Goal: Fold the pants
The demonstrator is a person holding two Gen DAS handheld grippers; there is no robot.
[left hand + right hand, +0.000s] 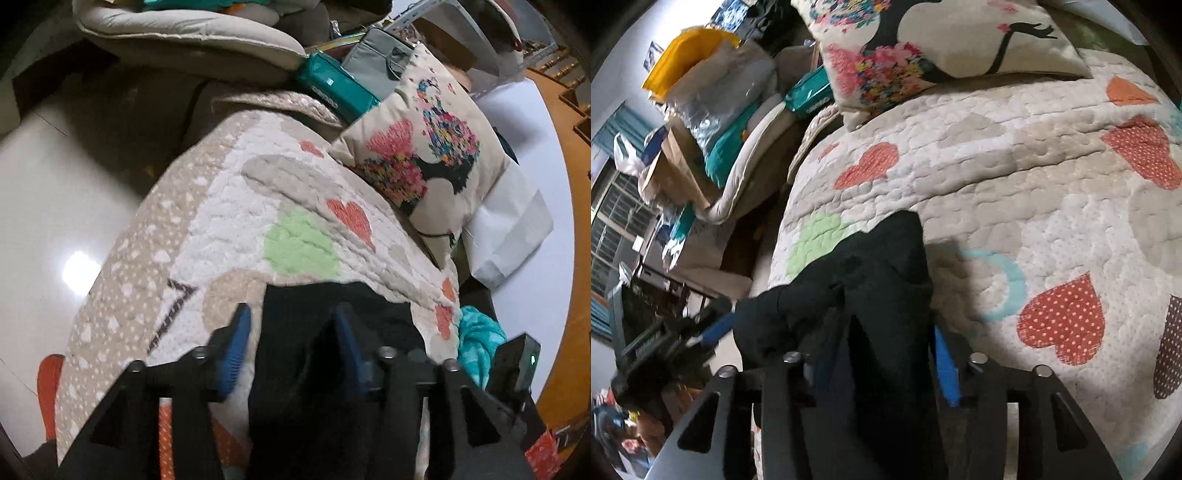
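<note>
The pants are black cloth. In the left wrist view the pants [314, 354] lie between the blue-padded fingers [236, 347] of my left gripper [291, 343], whose jaws stand apart around the cloth, above the quilt. In the right wrist view the pants [886, 295] hang bunched and lifted between the fingers of my right gripper [882, 354]; the right blue pad [945, 365] shows beside the cloth, the left pad is mostly hidden. The left gripper [713, 332] shows at the left of that view, at the cloth's other end.
A quilted bedspread with hearts [258, 206] [1034, 184] covers the bed. A floral cushion [424, 155] [923, 44] lies at its head. A teal box [336, 88], grey bag, stacked bedding [731, 122] and glossy floor [55, 206] lie beside the bed.
</note>
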